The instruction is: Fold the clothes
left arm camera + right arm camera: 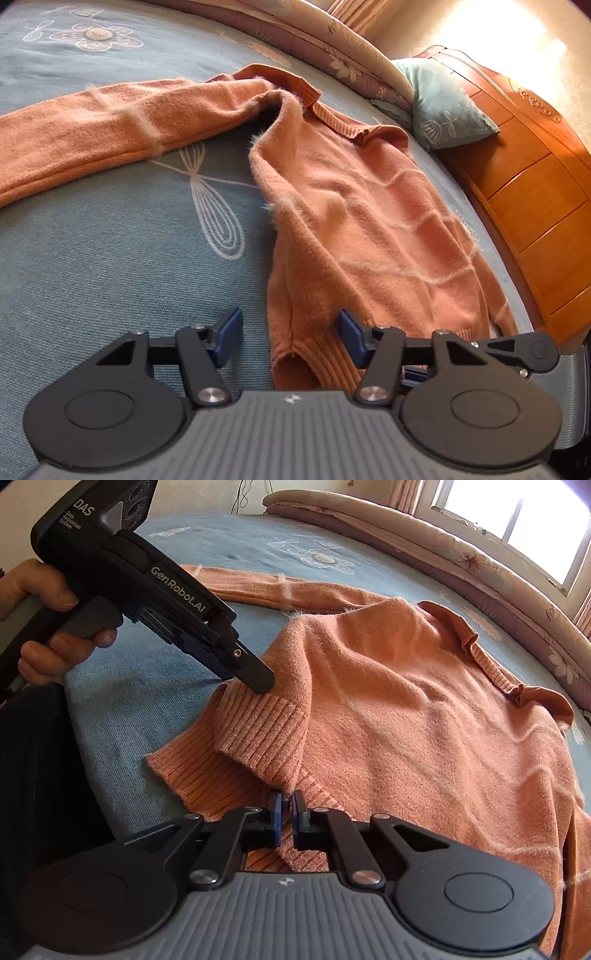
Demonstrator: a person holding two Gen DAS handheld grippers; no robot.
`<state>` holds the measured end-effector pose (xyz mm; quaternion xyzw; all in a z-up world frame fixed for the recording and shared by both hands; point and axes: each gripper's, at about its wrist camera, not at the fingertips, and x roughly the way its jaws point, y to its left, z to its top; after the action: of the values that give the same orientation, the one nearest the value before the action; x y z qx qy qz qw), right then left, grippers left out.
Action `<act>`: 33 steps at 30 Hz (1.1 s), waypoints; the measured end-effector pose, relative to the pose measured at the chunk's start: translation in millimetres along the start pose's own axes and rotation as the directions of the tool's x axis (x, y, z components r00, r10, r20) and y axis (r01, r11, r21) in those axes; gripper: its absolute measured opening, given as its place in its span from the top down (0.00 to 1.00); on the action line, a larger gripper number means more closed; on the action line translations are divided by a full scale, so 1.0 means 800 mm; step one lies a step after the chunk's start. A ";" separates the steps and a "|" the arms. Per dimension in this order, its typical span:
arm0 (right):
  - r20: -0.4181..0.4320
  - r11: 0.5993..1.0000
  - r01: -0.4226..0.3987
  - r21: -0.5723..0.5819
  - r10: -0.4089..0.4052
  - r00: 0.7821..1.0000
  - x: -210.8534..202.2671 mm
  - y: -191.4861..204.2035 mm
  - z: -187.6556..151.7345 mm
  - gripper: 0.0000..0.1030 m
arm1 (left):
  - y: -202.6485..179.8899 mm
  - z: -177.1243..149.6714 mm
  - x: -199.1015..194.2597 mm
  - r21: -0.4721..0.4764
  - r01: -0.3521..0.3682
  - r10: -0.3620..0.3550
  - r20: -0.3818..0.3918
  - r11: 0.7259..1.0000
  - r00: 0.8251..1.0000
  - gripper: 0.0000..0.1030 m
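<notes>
1. The fuzzy orange knitted sweater with pale thin stripes (354, 206) lies on the blue-grey flower-printed bedspread (110, 258). Its body is spread out, one long sleeve (92, 129) is stretched away to the side, and the ribbed hem (258, 731) is nearest the person.
2. By its look it is soft, limp and fairly light. It will sag and drag on the cover rather than slide cleanly, and the fluffy nap may catch.
3. The ribbed hem and the collar (332, 110) look firmest, so hem corners and shoulders seem the best places to grip.
4. The right gripper (285, 805) has its jaws pressed together, pinching the hem's ribbed edge, and it points steeply down.
5. The left gripper (290, 332) has its jaws spread about halfway, astride the other hem corner, with no pad (231, 326) pressing the cloth. In the right wrist view its tip (258, 679) meets the raised hem fold.
6. A bare hand (48, 627) holds the left gripper's handle, angled downward.
</notes>
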<state>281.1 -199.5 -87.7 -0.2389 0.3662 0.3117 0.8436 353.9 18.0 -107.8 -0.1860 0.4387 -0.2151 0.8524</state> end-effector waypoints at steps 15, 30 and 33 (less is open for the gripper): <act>0.084 0.982 0.059 0.179 -0.075 0.994 -0.054 -0.050 -0.019 0.72 | -0.011 -0.003 -0.015 0.004 -0.087 0.087 0.043 0.996 0.995 0.93; -0.043 0.699 0.213 0.683 -0.252 0.967 -0.051 -0.308 -0.151 0.58 | -0.020 -0.001 -0.008 0.049 -0.196 0.196 0.010 0.979 0.981 0.93; -0.012 0.720 0.195 0.666 -0.251 0.968 -0.035 -0.322 -0.139 0.59 | -0.020 0.001 -0.003 0.065 -0.223 0.224 -0.011 0.973 0.975 0.89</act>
<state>394.2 -457.6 -90.2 0.0458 0.3876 0.0669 0.9182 350.0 6.0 -97.5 -0.1066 0.4576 -0.1333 0.8726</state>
